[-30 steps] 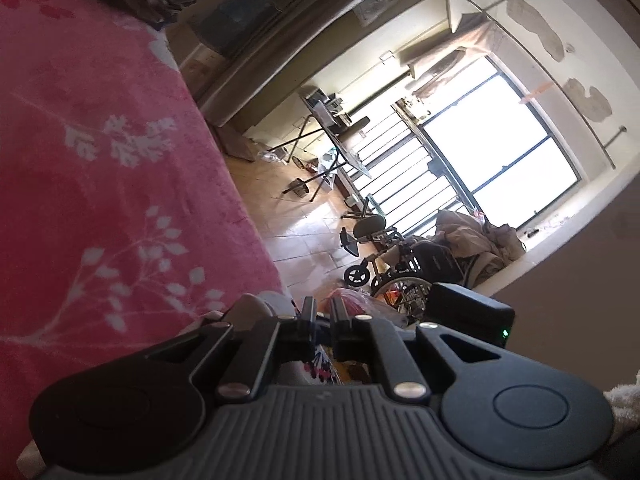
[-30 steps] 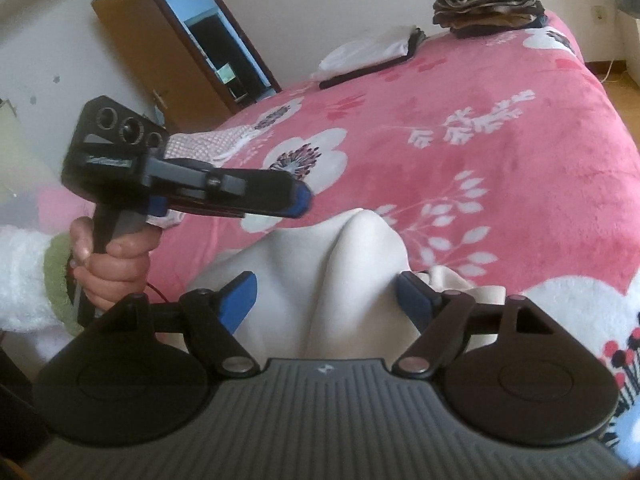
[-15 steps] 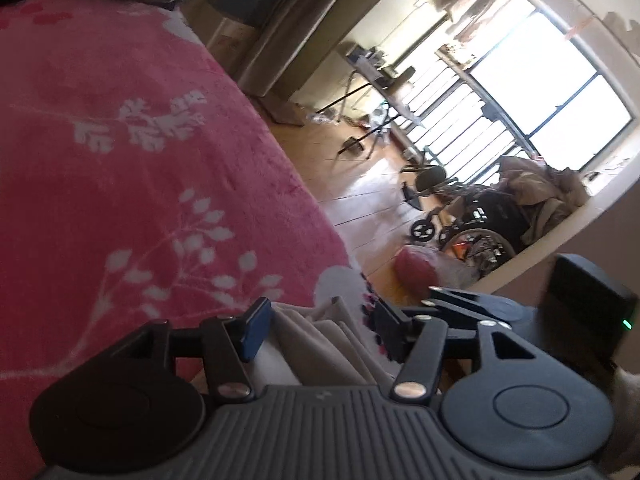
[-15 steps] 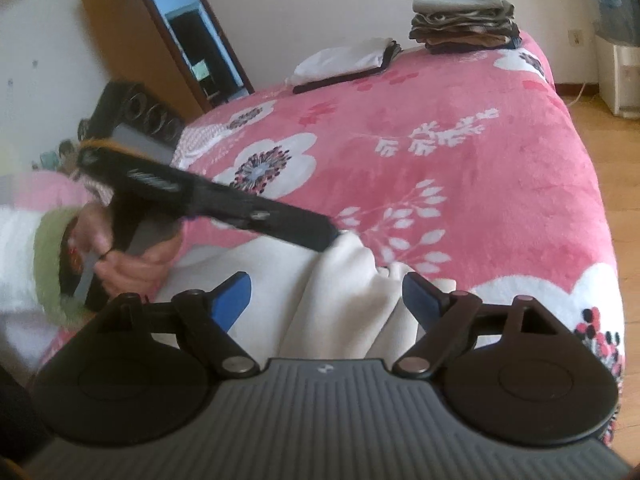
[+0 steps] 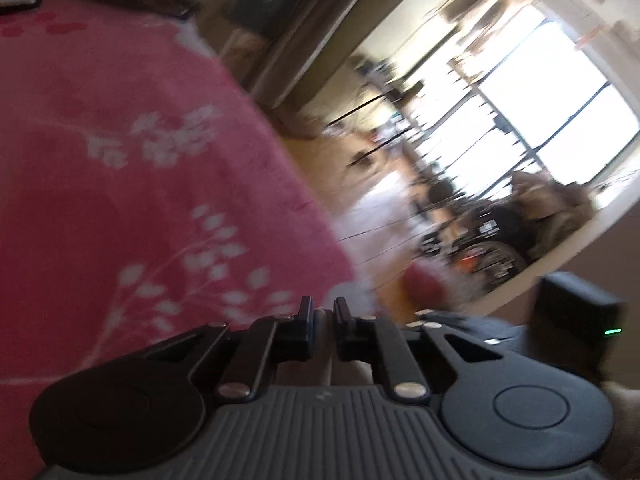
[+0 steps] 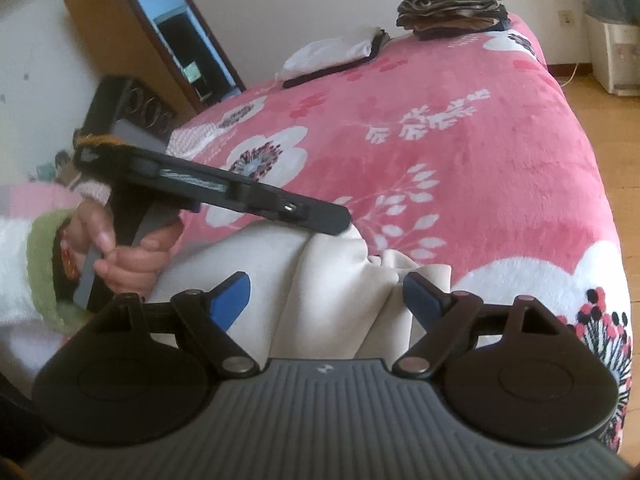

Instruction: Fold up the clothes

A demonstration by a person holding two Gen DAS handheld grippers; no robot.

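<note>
Near the bed's front edge, the left gripper pinches the cream garment (bunched); the right gripper, spread wide, should clamp an edge squarely.

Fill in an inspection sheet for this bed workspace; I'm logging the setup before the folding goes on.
Surface: pink floral blanket covering the bed.
Job's things: cream garment bunched at the near edge, unfolded.
Clutter: stack of folded clothes at the far corner; white and dark folded pieces beside it.
Grippers: left tongs shut, tip at the garment's raised fold, but whether cloth is pinched cannot be told; held by a hand. Right tongs open, straddling the garment.
Cables: a cord by the far wall.
Surroundings: wooden floor, mirror, bright window; left view is motion-blurred.
</note>
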